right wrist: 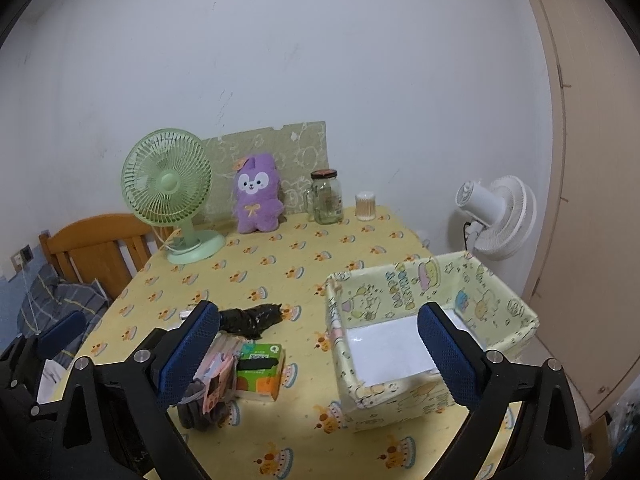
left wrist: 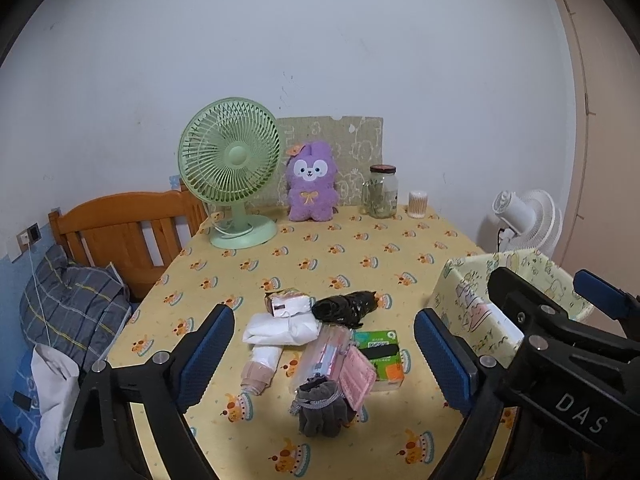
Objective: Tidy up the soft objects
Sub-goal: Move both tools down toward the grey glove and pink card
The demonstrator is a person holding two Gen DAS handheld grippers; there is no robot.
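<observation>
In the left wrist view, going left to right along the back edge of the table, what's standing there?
Green desk fan → purple plush bunny → glass jar → small tub of cotton swabs.

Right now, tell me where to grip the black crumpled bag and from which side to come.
Take the black bag across its narrow middle, coming straight down from above. It lies as a long roll at the far edge of the pile, with bare tablecloth behind it, so the open jaws of the left gripper can likely straddle it without catching the white packet alongside.
</observation>
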